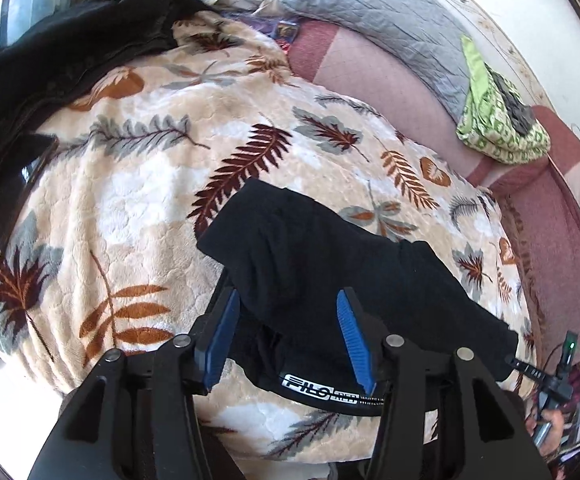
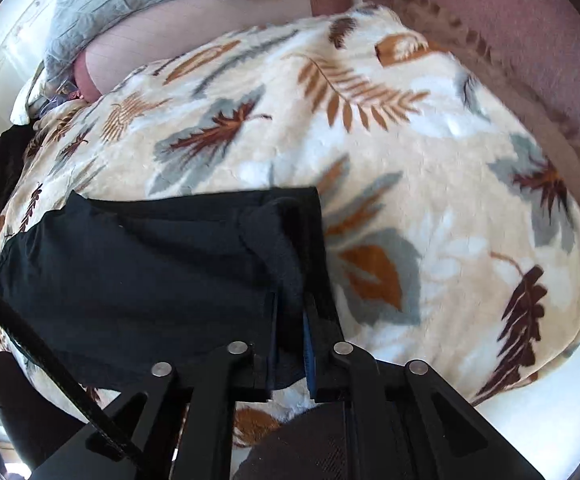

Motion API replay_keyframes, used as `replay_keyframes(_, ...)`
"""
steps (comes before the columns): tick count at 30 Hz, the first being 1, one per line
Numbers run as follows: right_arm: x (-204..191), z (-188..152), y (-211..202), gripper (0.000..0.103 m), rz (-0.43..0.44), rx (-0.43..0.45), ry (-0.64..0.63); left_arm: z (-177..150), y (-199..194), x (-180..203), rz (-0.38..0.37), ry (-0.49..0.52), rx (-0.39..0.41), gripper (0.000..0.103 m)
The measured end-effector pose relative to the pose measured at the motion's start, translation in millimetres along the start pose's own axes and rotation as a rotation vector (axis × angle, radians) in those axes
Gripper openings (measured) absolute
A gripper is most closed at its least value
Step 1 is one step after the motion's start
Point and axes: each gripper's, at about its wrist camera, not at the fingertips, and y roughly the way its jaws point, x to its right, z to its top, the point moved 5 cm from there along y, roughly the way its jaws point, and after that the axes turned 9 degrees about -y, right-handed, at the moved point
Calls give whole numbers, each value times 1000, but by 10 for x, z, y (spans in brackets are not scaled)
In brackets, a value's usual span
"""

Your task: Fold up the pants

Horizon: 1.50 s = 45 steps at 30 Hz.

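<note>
The black pants (image 1: 322,264) lie folded on a leaf-patterned blanket (image 1: 138,184), waistband with a white logo label (image 1: 322,394) nearest me. My left gripper (image 1: 290,300) is open, its blue pads (image 1: 222,336) either side of the waistband end, with cloth between them. In the right wrist view the pants (image 2: 150,280) stretch to the left. My right gripper (image 2: 290,308) is shut on a bunched fold of the pants at their right edge.
A dark garment (image 1: 70,40) and a black phone-like slab (image 1: 6,196) lie at the blanket's left. A grey pillow (image 1: 390,16) and a green patterned cloth (image 1: 498,120) rest on the pink couch back (image 1: 390,80). The blanket (image 2: 410,160) spreads right.
</note>
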Motion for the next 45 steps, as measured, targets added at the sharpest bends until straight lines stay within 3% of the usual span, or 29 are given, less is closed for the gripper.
replay_keyframes(2, 77, -11, 21, 49, -46, -3, 27, 48, 60, -101, -7, -53, -11, 57)
replay_keyframes(6, 143, 27, -166, 51, -71, 68, 78, 228, 185, -300, -52, -169, -28, 62)
replay_keyframes(10, 40, 82, -428, 52, -94, 160, 62, 397, 331, -393, -44, -196, -29, 68)
replay_keyframes(12, -157, 118, -504, 52, -33, 199, 24, 428, 431, -373, -38, -183, -54, 68)
replay_keyframes(14, -510, 144, -535, 57, 103, 229, -49, 419, 523, -322, -32, -155, -84, 68)
replay_keyframes(18, -1501, 63, -351, 62, 357, 155, -283, 401, 624, -247, -13, -106, -109, 69)
replay_keyframes(19, -1768, 24, -291, 61, 384, 135, -361, 402, 622, -236, -15, -98, -113, 66)
replay_keyframes(22, -2466, -71, -156, 61, 369, 129, -606, 438, 560, -211, -5, -73, -99, 17)
replay_keyframes(27, -3275, -197, 27, 61, 405, 111, -871, 452, 459, -205, -11, -67, -85, 14)
replay_keyframes(29, -3424, -288, 119, 61, 383, 106, -942, 443, 444, -242, -6, -82, -88, 15)
replay_keyframes(30, -3480, -321, 180, 60, 354, 103, -971, 442, 434, -262, -7, -91, -86, 16)
replay_keyframes(31, -3516, -331, 230, 56, 332, 103, -981, 447, 424, -284, -10, -101, -80, 26)
replay_keyframes(32, -3524, -316, 266, 50, 320, 102, -981, 456, 415, -313, -17, -112, -74, 49)
replay_keyframes(34, -3487, -245, 311, 46, 314, 94, -953, 485, 383, -390, -55, -161, -45, 76)
replay_keyframes(38, -3469, -187, 305, 45, 325, 89, -913, 521, 422, -433, -105, -224, -51, 79)
replay_keyframes(41, -3542, -211, 312, 46, 303, 100, -935, 471, 564, -308, -86, -163, -89, 79)
replay_keyframes(42, -3560, -215, 314, 46, 295, 107, -941, 439, 606, -258, -76, -136, -105, 75)
replay_keyframes(43, -3570, -214, 313, 45, 289, 113, -943, 406, 633, -202, -49, -101, -111, 48)
replay_keyframes(44, -3580, -203, 319, 37, 286, 116, -941, 391, 646, -175, -13, -72, -112, 14)
replay_keyframes(45, -3582, -186, 321, 30, 293, 111, -931, 387, 640, -170, 20, -53, -115, 8)
